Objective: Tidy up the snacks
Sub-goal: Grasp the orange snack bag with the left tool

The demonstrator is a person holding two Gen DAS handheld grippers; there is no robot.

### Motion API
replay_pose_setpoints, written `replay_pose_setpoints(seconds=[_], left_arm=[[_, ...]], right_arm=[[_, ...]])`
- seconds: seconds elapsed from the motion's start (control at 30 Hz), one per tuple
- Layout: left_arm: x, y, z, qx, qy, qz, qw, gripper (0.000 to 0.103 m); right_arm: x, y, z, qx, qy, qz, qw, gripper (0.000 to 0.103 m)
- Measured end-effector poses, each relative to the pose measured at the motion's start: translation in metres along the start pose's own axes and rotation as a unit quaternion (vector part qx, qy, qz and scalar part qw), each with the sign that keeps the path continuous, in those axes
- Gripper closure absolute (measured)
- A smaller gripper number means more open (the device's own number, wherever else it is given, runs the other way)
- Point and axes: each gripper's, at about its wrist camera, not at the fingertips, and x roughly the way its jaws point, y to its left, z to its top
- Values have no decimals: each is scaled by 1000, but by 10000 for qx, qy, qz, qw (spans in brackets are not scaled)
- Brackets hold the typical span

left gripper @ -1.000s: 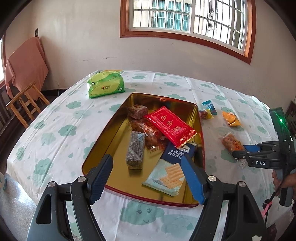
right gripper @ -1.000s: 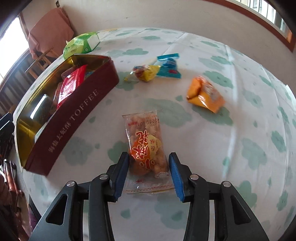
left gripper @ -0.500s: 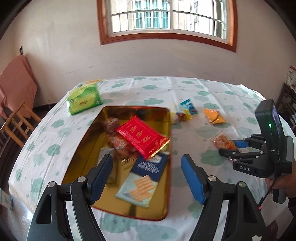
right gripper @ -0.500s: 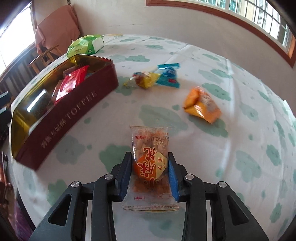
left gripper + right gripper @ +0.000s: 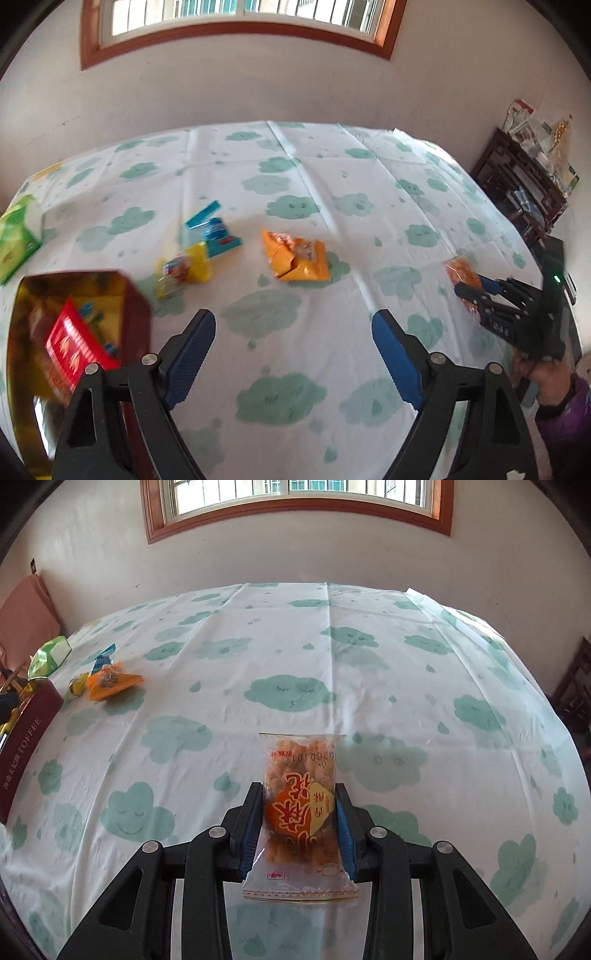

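We see R claw (image 5: 300, 829) clamped on crinkly clear snack pack (image 5: 300, 805), L claw (image 5: 293, 354) empty, jaws opening wide over cloth (image 5: 295, 192).

Black gripper (image 5: 300, 830), blue-padded fingers (image 5: 194, 354), purple sleeve (image 5: 569, 413)

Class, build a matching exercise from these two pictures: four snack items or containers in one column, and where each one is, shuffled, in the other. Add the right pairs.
Column one
1. clear snack bag
2. orange packet
3. red packet
4. green pack

Column two
A. inside the toffee tin
B. clamped between the pads of the right gripper
C. at the table's far left edge
D. loose on the tablecloth, ahead of the empty left gripper, whose jaws are opening

Pairs: 1-B, 2-D, 3-A, 4-C
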Motion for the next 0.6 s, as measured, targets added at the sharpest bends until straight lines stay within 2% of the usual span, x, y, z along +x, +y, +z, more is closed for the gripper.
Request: replay_pose_setpoints(seconds=[0.2, 0.37, 0.4, 0.43, 0.47, 0.5, 0.53, 0.6], left_arm=[[60, -6, 33, -54, 279, 353, 9990, 19], [94, -8, 44, -7, 481, 737, 9961, 21], [101, -8, 45, -48, 531, 746, 9958, 27], [109, -8, 45, -93, 614, 676, 9958, 44], [113, -9, 44, -71, 657, 723, 9952, 46], [114, -16, 44, 70, 556, 832, 9950, 55], [112, -22, 44, 130, 520, 759, 9957, 67], [110, -31, 41, 180, 530, 890, 9945, 70]], right_arm=[[-1, -16, 3, 315, -69, 427, 9986, 65], [1, -19, -3, 469, -95, 625, 9969, 65], [0, -21, -4, 515, -105, 680, 9963, 65], [0, -22, -4, 553, -112, 723, 9958, 65], [0, -23, -5, 581, -116, 757, 9954, 65], [0, -24, -5, 588, -118, 766, 9953, 65], [0, -24, -5, 581, -116, 759, 9954, 65], [1, -23, -5, 573, -112, 748, 9955, 65]])
